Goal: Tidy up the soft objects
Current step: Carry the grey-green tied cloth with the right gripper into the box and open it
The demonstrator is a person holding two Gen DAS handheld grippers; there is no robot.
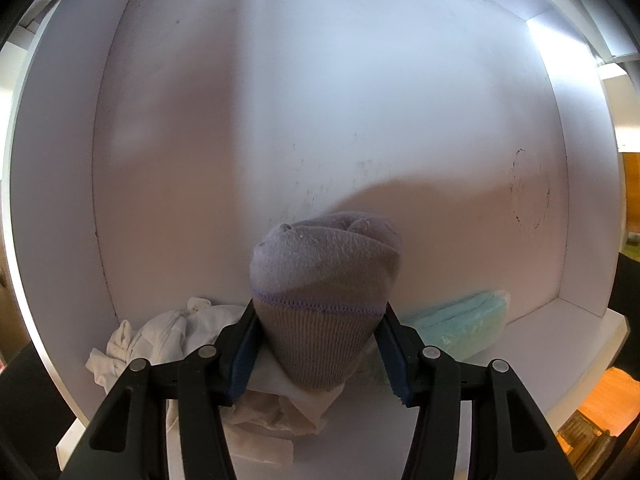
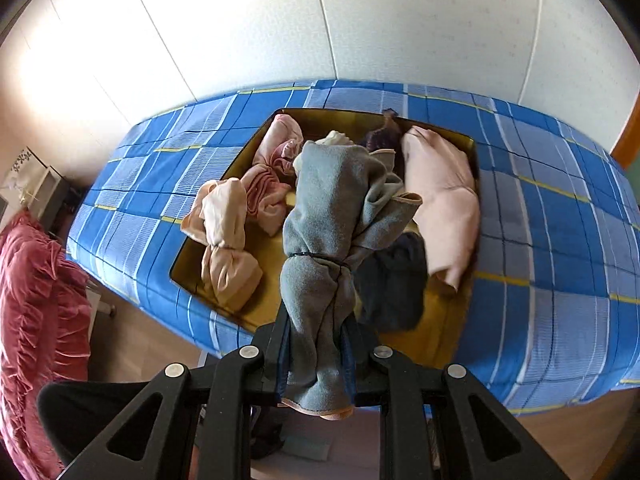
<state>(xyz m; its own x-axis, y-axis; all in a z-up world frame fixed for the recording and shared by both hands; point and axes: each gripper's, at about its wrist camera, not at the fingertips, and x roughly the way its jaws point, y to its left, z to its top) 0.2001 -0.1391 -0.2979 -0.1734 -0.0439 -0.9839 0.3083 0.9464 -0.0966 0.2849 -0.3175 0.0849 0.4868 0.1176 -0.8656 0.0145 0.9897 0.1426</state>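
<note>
My left gripper (image 1: 320, 320) points down into a white drawer (image 1: 60, 200) and is shut on a rolled sock (image 1: 324, 264), grey-lavender on top with a beige ribbed cuff between the blue pads. A crumpled white cloth (image 1: 160, 332) and a folded teal cloth (image 1: 464, 320) lie under and beside it. My right gripper (image 2: 316, 328) is shut on a grey-blue cloth bundle (image 2: 336, 208) tied with a dark band. It hangs above a yellow tray (image 2: 272, 256) that holds pink bundles (image 2: 276, 148), a peach bundle (image 2: 224, 232), a pale pink cloth (image 2: 444, 200) and a dark blue cloth (image 2: 392, 280).
The tray rests on a bed with a blue plaid cover (image 2: 560, 220), against a white panelled wall (image 2: 280, 20). A red ruffled fabric (image 2: 32, 300) hangs at the left over a wooden floor. Most of the drawer's white bottom (image 1: 320, 80) is bare.
</note>
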